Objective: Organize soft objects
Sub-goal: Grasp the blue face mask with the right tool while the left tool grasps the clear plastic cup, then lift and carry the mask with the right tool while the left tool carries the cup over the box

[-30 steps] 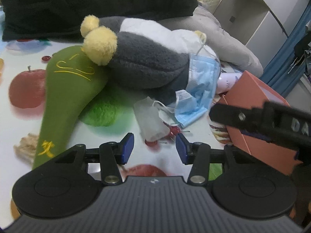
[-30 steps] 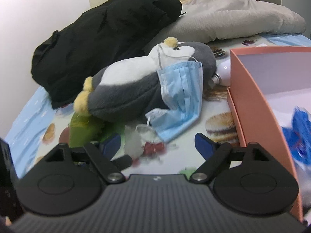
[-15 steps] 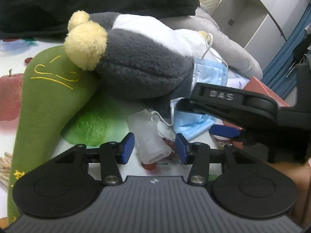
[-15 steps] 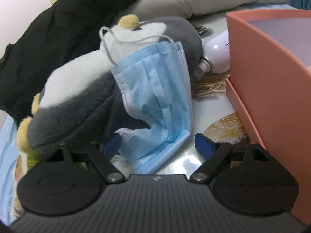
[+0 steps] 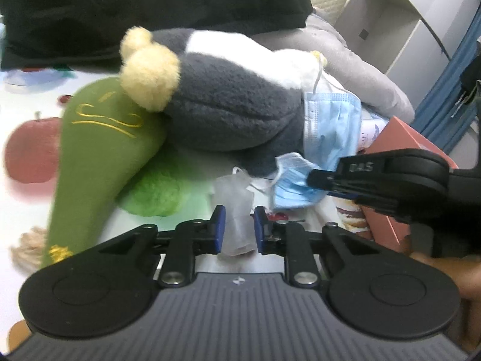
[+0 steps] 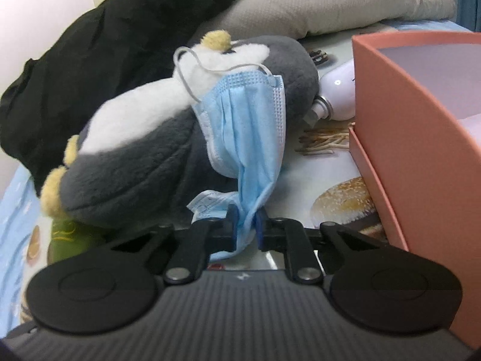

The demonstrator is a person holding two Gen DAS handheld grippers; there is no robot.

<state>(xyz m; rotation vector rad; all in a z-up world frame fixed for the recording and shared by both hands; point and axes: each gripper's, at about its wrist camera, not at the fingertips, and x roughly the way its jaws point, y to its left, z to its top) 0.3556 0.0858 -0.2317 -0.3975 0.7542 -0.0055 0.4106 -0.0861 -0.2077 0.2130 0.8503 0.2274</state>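
Observation:
A blue face mask (image 6: 249, 138) hangs by its ear loop from a grey and white penguin plush (image 6: 135, 156) lying on the fruit-print sheet. My right gripper (image 6: 246, 225) is closing its jaws on the mask's lower end, and the pads pinch the fabric. From the left wrist view this gripper (image 5: 323, 180) reaches in from the right onto the blue mask (image 5: 330, 132). A pale translucent mask (image 5: 236, 201) with a thin loop lies in front of the penguin plush (image 5: 234, 114). My left gripper (image 5: 239, 230) is closing, both pads against its sides.
A green plush (image 5: 99, 156) lies under the penguin's yellow feet. A black garment (image 5: 150, 9) and a grey cushion (image 6: 330, 3) are piled behind. A pink open box (image 6: 405, 126) stands at the right, with a white bottle (image 6: 339, 90) beside it.
Both grippers went from open to closed: the right came forward and down onto the blue mask's lower end, and the left closed on the pale mask.

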